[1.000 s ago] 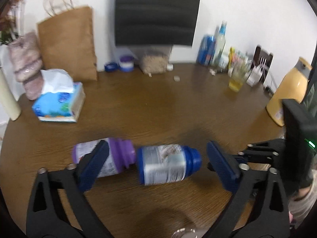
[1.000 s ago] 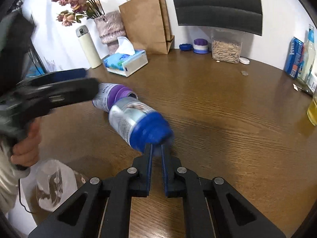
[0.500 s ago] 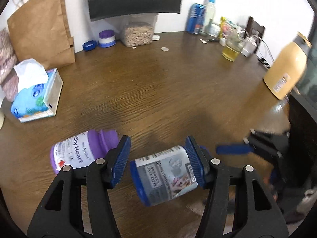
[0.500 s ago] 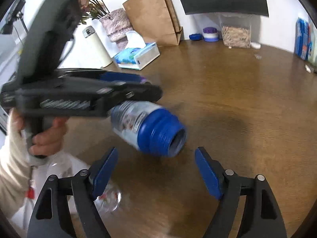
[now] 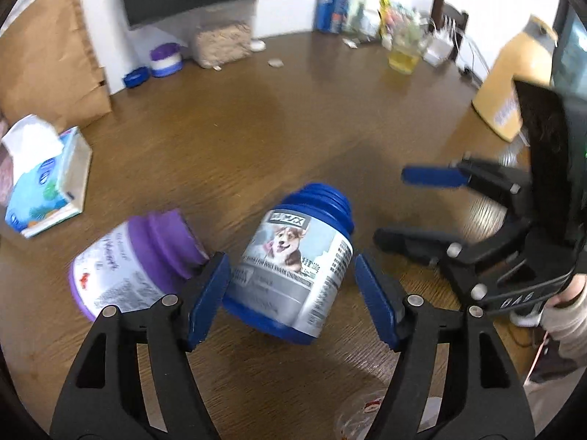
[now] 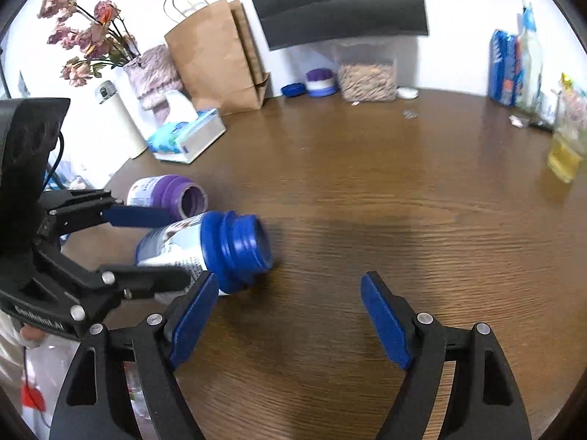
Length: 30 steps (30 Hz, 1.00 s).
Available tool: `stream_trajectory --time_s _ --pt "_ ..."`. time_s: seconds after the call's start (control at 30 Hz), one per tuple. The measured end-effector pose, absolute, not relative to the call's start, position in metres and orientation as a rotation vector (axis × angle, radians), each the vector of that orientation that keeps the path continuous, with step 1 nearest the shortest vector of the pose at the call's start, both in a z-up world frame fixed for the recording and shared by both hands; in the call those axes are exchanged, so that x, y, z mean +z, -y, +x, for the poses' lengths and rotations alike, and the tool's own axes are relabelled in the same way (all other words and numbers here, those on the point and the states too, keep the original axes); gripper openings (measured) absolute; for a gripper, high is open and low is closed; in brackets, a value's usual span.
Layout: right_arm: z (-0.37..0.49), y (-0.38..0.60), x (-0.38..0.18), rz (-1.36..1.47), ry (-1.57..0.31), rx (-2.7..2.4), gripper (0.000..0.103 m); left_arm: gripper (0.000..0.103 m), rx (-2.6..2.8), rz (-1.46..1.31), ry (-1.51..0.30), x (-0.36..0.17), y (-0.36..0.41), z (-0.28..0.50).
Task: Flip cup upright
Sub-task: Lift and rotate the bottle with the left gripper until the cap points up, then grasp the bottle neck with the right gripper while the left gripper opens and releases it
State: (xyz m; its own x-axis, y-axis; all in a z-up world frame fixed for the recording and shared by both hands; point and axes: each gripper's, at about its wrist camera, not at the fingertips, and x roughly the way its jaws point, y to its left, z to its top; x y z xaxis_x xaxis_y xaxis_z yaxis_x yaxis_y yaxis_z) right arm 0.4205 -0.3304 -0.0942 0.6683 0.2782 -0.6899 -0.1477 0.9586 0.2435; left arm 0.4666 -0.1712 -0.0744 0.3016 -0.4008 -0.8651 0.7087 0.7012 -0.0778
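The blue cup (image 5: 293, 267), a blue jar with a dog label and an open threaded mouth, sits tilted between the pads of my left gripper (image 5: 291, 295). Its mouth points away and upward, and its base is low over the brown table (image 5: 256, 128). The pads press its sides, so the left gripper is shut on it. In the right wrist view the blue cup (image 6: 220, 245) points its mouth toward the camera, held by the left gripper (image 6: 146, 245). My right gripper (image 6: 290, 315) is open and empty, just right of the cup's mouth; it also shows as the right gripper (image 5: 400, 209).
A purple jar (image 5: 139, 264) lies on its side just left of the blue cup. A tissue box (image 5: 47, 183) and paper bag (image 6: 216, 58) are at the left. A glass of yellow liquid (image 6: 565, 146), a yellow jug (image 5: 513, 84) and a grain container (image 6: 367, 77) stand further off.
My left gripper closed on the lying blue cup and turned it, so its mouth now rises. My right gripper went from shut at the cup's mouth to open and drew back.
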Motion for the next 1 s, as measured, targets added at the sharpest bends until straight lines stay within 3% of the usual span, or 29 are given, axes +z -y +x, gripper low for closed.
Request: stream_trajectory --time_s 0.13,0.2,0.37,0.73,0.97,1.0 --pt "0.414 0.344 -0.09 0.212 -0.784 0.226 0.084 0.067 -0.747 0.42 -1.112 -0.09 0.194 0.473" --pt "0.409 0.353 -0.088 0.225 -0.777 0.212 0.084 0.062 -0.728 0.444 -1.142 -0.096 0.203 0.476" --pt "0.395 0.37 -0.083 0.271 -0.767 0.211 0.084 0.06 -0.697 0.491 -1.08 -0.088 0.212 0.467" --pt "0.373 0.36 0.004 0.519 -0.589 0.587 0.084 0.06 -0.688 0.228 -0.635 0.038 0.164 0.394" --pt "0.372 0.321 0.056 0.494 -0.545 0.676 0.084 0.06 -0.696 0.171 -0.433 0.062 0.15 0.345" --pt "0.373 0.318 0.058 0.508 -0.549 0.689 0.072 0.06 -0.698 0.166 -0.417 0.063 0.149 0.34"
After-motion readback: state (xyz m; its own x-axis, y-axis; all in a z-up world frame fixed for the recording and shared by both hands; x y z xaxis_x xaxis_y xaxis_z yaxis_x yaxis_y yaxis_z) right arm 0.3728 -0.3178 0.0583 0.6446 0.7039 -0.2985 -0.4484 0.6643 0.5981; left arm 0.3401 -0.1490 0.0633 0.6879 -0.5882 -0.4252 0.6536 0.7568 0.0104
